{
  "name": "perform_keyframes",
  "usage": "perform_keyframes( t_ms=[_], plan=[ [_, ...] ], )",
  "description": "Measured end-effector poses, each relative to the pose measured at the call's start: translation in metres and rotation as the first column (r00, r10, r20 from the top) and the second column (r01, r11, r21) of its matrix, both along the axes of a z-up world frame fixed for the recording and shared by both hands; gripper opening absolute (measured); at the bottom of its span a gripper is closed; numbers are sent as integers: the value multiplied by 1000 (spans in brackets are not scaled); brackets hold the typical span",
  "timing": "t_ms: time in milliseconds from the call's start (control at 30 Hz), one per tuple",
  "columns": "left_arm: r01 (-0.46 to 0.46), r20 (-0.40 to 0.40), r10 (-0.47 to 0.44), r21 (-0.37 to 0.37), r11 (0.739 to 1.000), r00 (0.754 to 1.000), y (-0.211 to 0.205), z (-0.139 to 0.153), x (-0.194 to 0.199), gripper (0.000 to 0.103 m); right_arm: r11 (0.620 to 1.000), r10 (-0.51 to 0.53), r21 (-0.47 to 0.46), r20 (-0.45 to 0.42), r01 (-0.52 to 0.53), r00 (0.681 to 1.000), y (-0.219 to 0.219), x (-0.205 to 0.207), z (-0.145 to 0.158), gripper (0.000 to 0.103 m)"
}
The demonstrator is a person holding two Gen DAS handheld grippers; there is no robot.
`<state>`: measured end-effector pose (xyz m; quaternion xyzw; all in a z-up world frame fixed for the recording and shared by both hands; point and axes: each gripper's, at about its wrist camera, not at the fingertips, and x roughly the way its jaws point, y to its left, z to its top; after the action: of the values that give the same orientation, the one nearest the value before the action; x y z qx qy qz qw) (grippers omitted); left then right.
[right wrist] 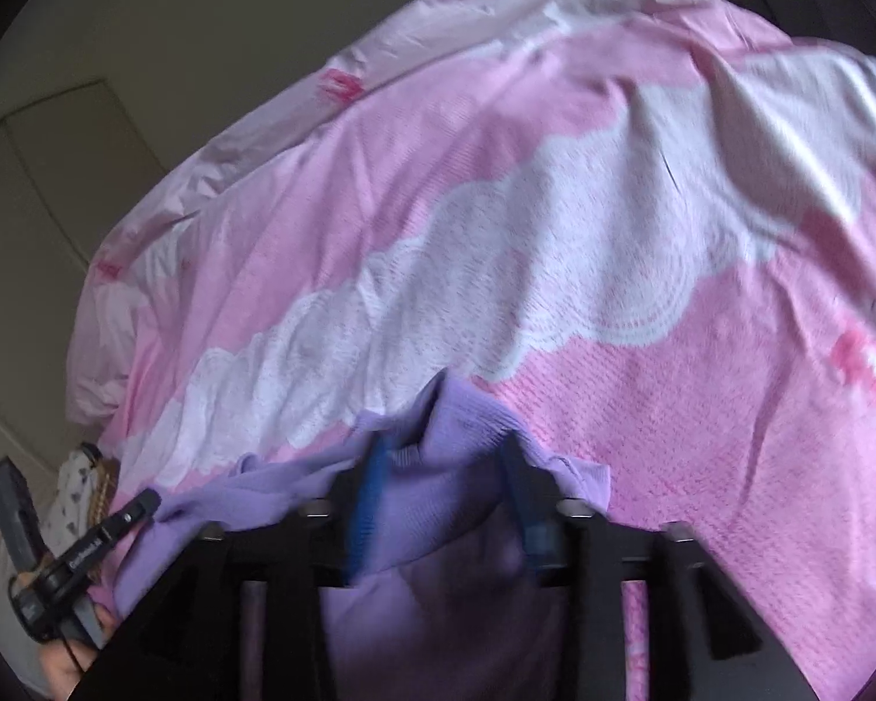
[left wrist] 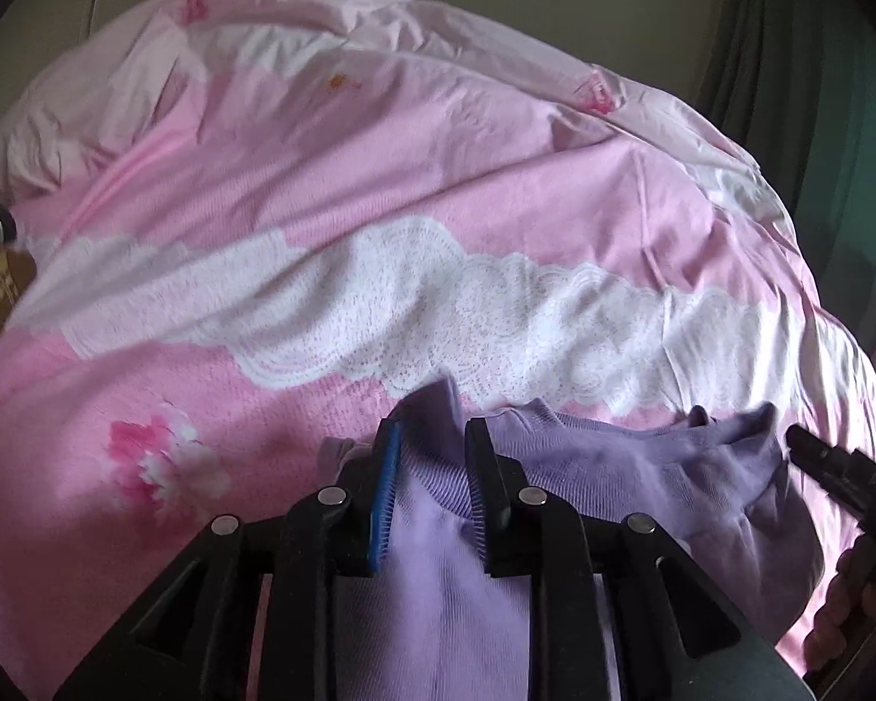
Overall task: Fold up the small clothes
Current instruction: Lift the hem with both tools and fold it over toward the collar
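Note:
A small lilac knit garment (left wrist: 625,467) hangs stretched between my two grippers above the pink bed cover (left wrist: 333,187). My left gripper (left wrist: 432,444) is shut on the garment's ribbed edge, with cloth bunched between the blue-padded fingers. My right gripper shows at the right edge of the left wrist view (left wrist: 800,444), at the garment's other end. In the right wrist view my right gripper (right wrist: 444,461) is shut on a fold of the same lilac garment (right wrist: 438,502), and the left gripper (right wrist: 146,505) shows at lower left holding its far end.
The bed is covered by a rumpled pink quilt with white lace-pattern bands (right wrist: 555,245) and rose prints (left wrist: 157,455). A dark green curtain (left wrist: 817,93) hangs at the right. A beige wall (right wrist: 117,58) lies beyond the bed. A spotted white cloth (right wrist: 76,496) lies at the bed's left edge.

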<state>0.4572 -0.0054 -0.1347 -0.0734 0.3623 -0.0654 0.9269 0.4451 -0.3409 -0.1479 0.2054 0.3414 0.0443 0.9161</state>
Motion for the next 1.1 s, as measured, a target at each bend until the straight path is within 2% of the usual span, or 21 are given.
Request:
perform_keyframes(
  t_ms=[67, 133, 233, 367, 467, 533, 600, 733, 833, 967, 1033, 1067, 1100],
  plan=[
    [-4, 7, 4, 6, 1000, 1000, 3, 6, -4, 25, 999, -14, -44, 31, 15, 999, 0, -9, 11, 70],
    [-2, 9, 2, 4, 1000, 1000, 4, 10, -6, 24, 998, -4, -66, 45, 7, 999, 1, -14, 19, 70],
    [69, -4, -69, 31, 997, 998, -3, 14, -3, 25, 989, 29, -149, 50, -22, 998, 7, -17, 28, 70],
    [175, -85, -168, 71, 982, 982, -11, 4, 13, 26, 971, 97, -222, 33, -88, 995, 8, -7, 30, 70],
    [220, -145, -211, 45, 974, 967, -6, -4, 28, 27, 943, 150, -298, -7, -145, 989, 11, 8, 22, 70],
    [255, -160, -244, 56, 965, 957, -8, -7, 35, 29, 924, 185, -334, -31, -185, 982, 17, 17, 16, 70],
    [287, -195, -273, 45, 957, 942, -9, -14, 45, 34, 909, 221, -353, -43, -221, 974, 23, 23, 11, 70],
    [265, -219, -244, 70, 962, 945, -7, -19, 60, 34, 908, 227, -346, -61, -234, 972, 27, 35, 5, 70],
    [224, -200, -193, 148, 963, 961, -4, -19, 66, 49, 909, 204, -355, -77, -218, 976, 28, 41, 1, 70],
    [252, -262, -225, 75, 965, 938, 2, -31, 74, 51, 898, 228, -366, -90, -245, 970, 37, 45, -3, 70],
    [265, -274, -239, 60, 962, 931, 5, -36, 75, 51, 894, 233, -370, -99, -253, 968, 39, 47, -6, 55],
    [270, -275, -249, 43, 962, 929, 7, -37, 75, 45, 895, 223, -372, -108, -247, 969, 39, 49, -8, 34],
    [278, -278, -259, 32, 960, 925, 7, -37, 74, 35, 899, 210, -368, -110, -237, 971, 38, 49, -9, 29]
  ],
)
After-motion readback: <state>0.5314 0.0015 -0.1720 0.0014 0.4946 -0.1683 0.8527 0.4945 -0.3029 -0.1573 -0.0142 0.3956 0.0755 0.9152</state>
